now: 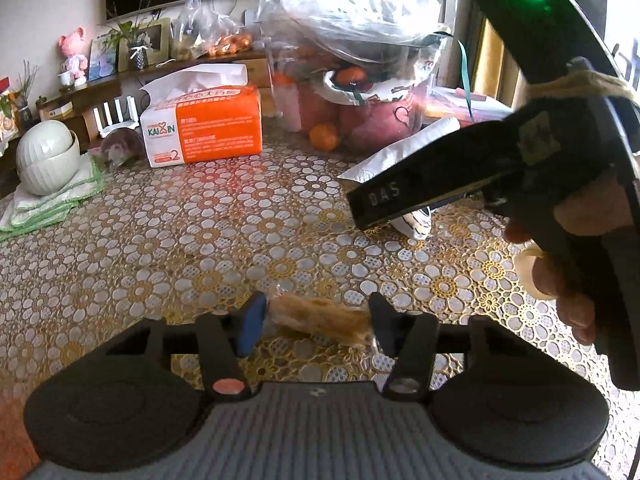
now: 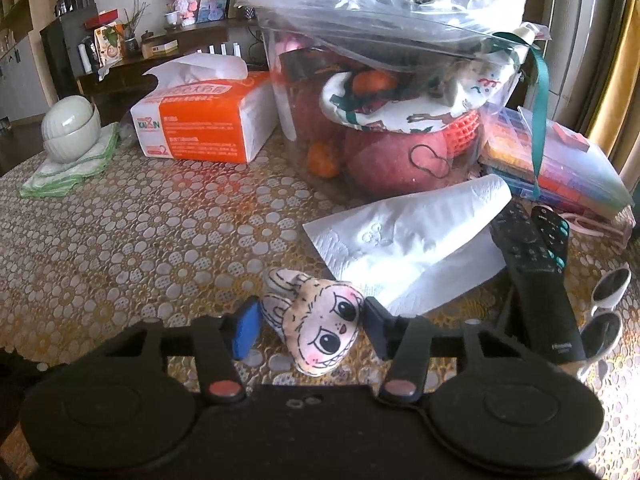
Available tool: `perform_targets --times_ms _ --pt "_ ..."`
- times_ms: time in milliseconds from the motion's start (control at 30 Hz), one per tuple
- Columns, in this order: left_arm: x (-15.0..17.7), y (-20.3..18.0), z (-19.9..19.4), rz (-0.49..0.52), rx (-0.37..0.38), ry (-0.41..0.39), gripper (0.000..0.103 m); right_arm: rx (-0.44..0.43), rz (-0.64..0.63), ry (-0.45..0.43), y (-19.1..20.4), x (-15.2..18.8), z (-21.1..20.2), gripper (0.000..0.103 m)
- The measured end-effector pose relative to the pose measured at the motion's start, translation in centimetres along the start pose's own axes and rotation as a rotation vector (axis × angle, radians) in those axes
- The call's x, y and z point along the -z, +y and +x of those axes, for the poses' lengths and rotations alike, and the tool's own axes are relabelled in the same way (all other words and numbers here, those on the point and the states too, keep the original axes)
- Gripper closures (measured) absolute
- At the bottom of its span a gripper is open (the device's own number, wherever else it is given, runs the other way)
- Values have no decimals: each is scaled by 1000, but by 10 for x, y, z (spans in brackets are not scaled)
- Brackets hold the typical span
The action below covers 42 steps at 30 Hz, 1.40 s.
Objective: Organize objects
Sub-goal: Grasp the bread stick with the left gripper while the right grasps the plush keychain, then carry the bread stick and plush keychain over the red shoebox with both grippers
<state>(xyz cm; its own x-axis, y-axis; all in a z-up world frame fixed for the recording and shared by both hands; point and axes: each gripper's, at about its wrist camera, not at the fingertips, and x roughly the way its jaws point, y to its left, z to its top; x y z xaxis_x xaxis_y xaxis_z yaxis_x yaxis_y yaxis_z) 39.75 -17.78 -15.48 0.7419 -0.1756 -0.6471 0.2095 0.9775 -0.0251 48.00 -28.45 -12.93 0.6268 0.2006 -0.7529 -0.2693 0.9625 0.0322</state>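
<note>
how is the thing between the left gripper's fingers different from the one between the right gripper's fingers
The brown snack in clear wrap is long and lies crosswise; the white cartoon-face plush is rounded, with a printed face. Both lie on the floral tablecloth, bracketed by the left gripper and right gripper.

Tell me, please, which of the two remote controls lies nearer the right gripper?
The longer black remote, nearest the right gripper; the shorter remote with teal buttons lies beyond it, touching.

Daylight enters from the right in both views, brightening the curtain (image 2: pixel 614 92) and casting glare on the clear plastic bag (image 2: pixel 380 4). The desk (image 1: pixel 168 248) is evenly lit with soft shadows. Fisheye bending curves the edges, and the corners go black.
</note>
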Motion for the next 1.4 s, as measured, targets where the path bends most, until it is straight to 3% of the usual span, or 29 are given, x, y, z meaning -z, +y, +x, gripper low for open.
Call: perform_targets --times_ms 500,1033,1400 --pt "10 17 -55 -13 19 8 50 -52 -13 7 15 31 -76 53" --pt "19 40 -181 -30 97 -32 50 -110 -83 -29 71 67 -199 53" --pt "37 76 -265 -4 106 -63 50 -149 -143 -54 130 88 -268 53"
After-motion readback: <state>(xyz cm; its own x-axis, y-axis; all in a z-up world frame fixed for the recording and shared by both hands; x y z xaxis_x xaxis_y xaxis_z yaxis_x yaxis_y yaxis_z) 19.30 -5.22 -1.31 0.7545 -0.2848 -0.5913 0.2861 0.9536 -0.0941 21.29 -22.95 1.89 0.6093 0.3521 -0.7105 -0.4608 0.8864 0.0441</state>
